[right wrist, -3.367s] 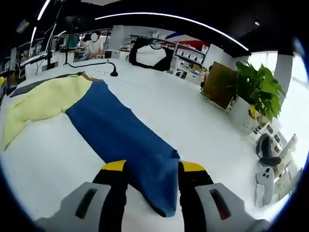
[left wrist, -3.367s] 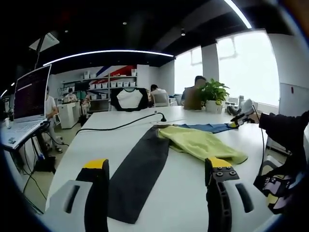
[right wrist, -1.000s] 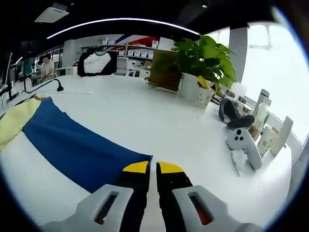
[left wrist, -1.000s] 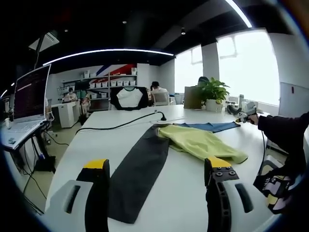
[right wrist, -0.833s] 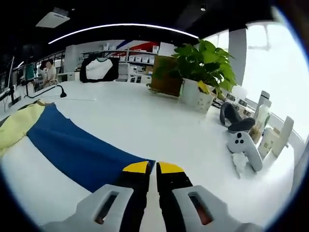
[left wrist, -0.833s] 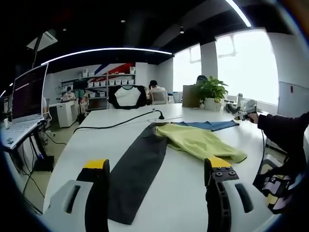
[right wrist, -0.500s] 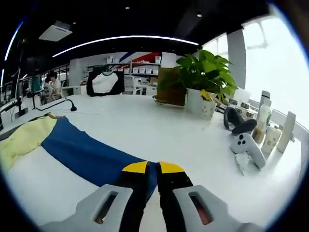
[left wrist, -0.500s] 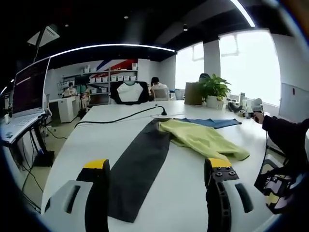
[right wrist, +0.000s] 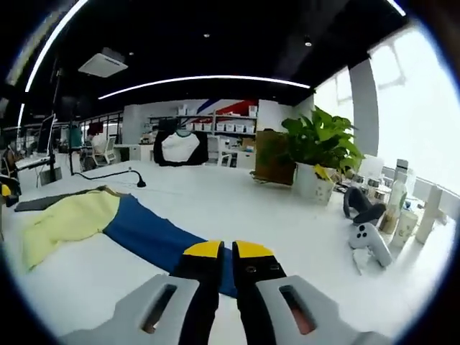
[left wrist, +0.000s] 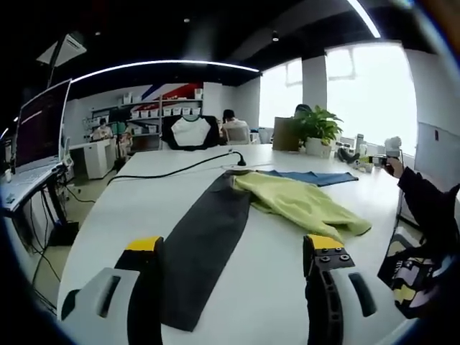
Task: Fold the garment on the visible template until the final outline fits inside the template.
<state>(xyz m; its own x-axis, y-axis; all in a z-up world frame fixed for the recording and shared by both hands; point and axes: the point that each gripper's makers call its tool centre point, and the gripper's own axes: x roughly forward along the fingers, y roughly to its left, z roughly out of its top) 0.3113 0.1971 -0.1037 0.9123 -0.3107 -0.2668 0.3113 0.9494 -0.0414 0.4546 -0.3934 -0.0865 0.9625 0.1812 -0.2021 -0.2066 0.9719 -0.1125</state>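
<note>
A long-sleeved garment lies spread on the white table [left wrist: 129, 208]. Its black sleeve [left wrist: 205, 241] runs toward my left gripper [left wrist: 232, 244], which stands open over the sleeve's near end, touching nothing. The yellow body [left wrist: 302, 205] lies rumpled in the middle, with the blue sleeve [left wrist: 316, 177] beyond it. My right gripper [right wrist: 228, 250] is shut on the end of the blue sleeve [right wrist: 151, 233], and past that the yellow body [right wrist: 68, 219] trails off to the left. In the left gripper view, the right gripper [left wrist: 384, 152] shows far right at the end of a dark sleeve [left wrist: 428, 208].
A black cable [left wrist: 172, 171] crosses the table behind the garment. A laptop [left wrist: 39, 129] stands at the left. A potted plant [right wrist: 316, 154], a white controller [right wrist: 370, 241] and bottles [right wrist: 402, 212] sit right of the blue sleeve. People sit at desks in the background.
My right gripper, open around the blue sleeve's end earlier, is shut on it; its view has tilted upward over the last second. The left gripper has stayed open over the black sleeve.
</note>
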